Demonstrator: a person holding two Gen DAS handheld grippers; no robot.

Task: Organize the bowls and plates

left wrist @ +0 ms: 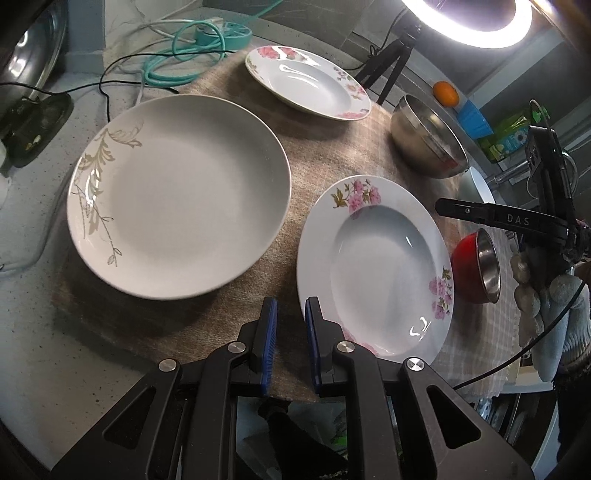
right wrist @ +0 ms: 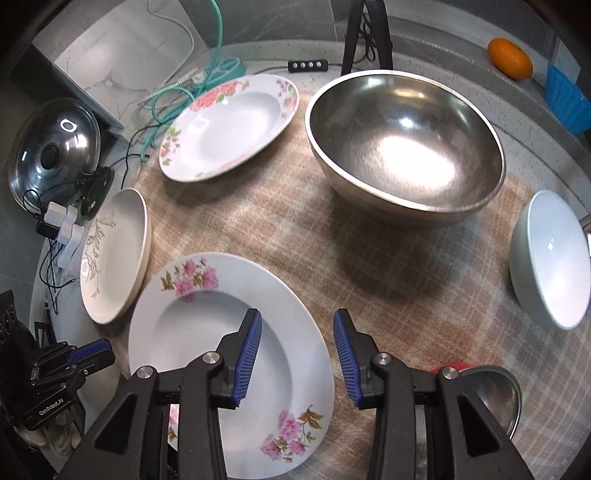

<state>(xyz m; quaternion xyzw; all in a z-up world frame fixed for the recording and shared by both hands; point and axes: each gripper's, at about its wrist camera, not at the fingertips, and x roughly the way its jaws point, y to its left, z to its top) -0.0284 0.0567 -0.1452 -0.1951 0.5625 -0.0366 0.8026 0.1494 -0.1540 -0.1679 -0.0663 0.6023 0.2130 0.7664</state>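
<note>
Both tongs, left (left wrist: pixel 290 314) narrowly parted and right (right wrist: pixel 297 332) spread, hover empty; a shallow bite on the near floral plate (right wrist: pixel 236 332) might let it slip onto the counter (left wrist: pixel 33 350).

I seem to be working in a home kitchen: a speckled stone counter (left wrist: pixel 55 369) carries a checked cloth (right wrist: pixel 295 236), floral plates (right wrist: pixel 229 125), a steel mixing bowl (right wrist: pixel 406 147) and a pot lid (right wrist: pixel 51 151). A ring light (left wrist: pixel 469 22) and loose cables (left wrist: pixel 177 62) show it is rigged for recording.
</note>
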